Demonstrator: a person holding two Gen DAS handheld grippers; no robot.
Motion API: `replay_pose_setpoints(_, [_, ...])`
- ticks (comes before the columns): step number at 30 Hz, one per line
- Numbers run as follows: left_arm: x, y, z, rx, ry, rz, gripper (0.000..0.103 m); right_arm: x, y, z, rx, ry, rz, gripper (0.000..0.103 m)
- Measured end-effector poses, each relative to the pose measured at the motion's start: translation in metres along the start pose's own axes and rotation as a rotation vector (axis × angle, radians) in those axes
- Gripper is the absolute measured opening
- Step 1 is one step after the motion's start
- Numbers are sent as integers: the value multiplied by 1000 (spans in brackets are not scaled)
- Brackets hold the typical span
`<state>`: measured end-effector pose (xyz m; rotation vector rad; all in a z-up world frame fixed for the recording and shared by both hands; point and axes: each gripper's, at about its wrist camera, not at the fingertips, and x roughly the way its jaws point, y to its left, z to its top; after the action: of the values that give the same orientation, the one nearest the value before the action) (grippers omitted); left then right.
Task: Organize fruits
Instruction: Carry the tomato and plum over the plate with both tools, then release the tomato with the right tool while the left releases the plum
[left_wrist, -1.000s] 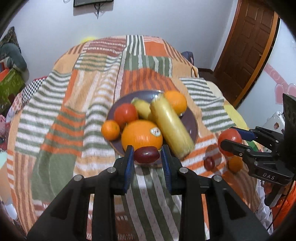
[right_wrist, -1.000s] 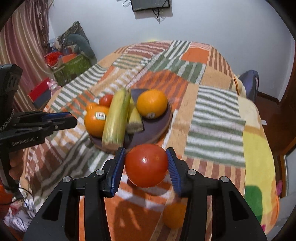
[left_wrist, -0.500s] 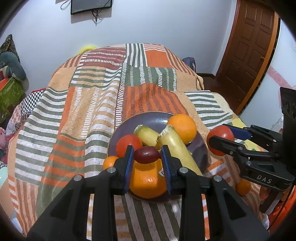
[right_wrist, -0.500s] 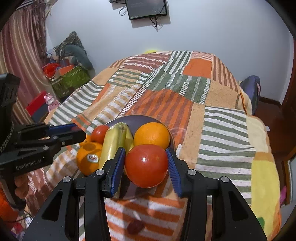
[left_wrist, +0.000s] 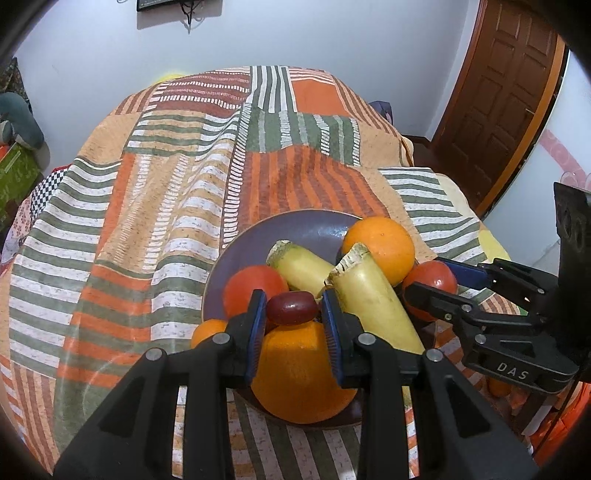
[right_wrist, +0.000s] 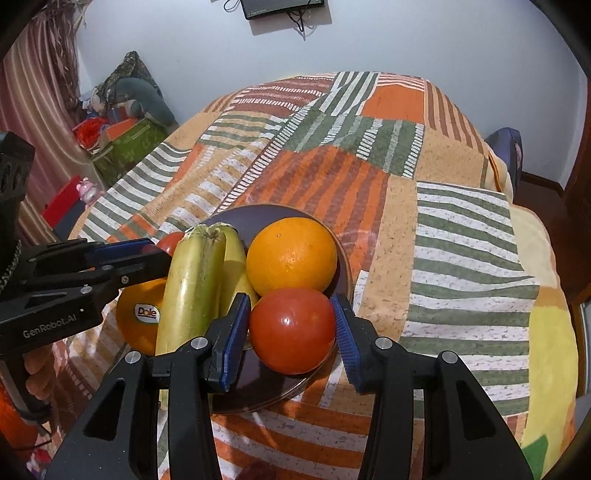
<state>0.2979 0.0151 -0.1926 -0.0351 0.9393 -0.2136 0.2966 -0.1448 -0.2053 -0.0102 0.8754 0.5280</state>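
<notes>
A dark purple plate (left_wrist: 314, 229) on the striped bedspread holds oranges, a tomato (left_wrist: 253, 286) and two yellow-green bananas (left_wrist: 373, 295). My left gripper (left_wrist: 293, 314) is shut on a small dark red plum (left_wrist: 291, 307), held over the large orange (left_wrist: 299, 373) at the plate's near edge. My right gripper (right_wrist: 291, 326) is shut on a red tomato (right_wrist: 293, 328), held just above the plate's (right_wrist: 343, 254) near right rim, in front of an orange (right_wrist: 291, 254). The right gripper also shows in the left wrist view (left_wrist: 432, 280), at the plate's right side.
The patchwork bedspread (right_wrist: 388, 155) covers the whole bed. A small orange (left_wrist: 498, 387) lies on the cover right of the plate. Boxes and clutter (right_wrist: 122, 136) stand on the floor to the left, a wooden door (left_wrist: 506, 92) to the right.
Both grippers have moved forward and down over the plate, the left with the plum, the right with the tomato. The plate's fruits look closer and larger.
</notes>
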Motion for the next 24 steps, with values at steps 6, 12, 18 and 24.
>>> replay_pose_setpoints(6, [1,-2,0,2,7,1,30,1,0,0,5,8,4,44])
replay_pose_setpoints(12, [-3,-3,-1,-1,16,6,37,-5,2,2,-2,2,-4,44])
replay_pose_setpoints(18, [-21,-8,-3,7,-9,11,39,-24,5,3,-16,-30,-11,44])
replay_pose_setpoints(24, [-51,-19,-7,19,-46,11,40,-54,10,-1,-42,-66,-29,46])
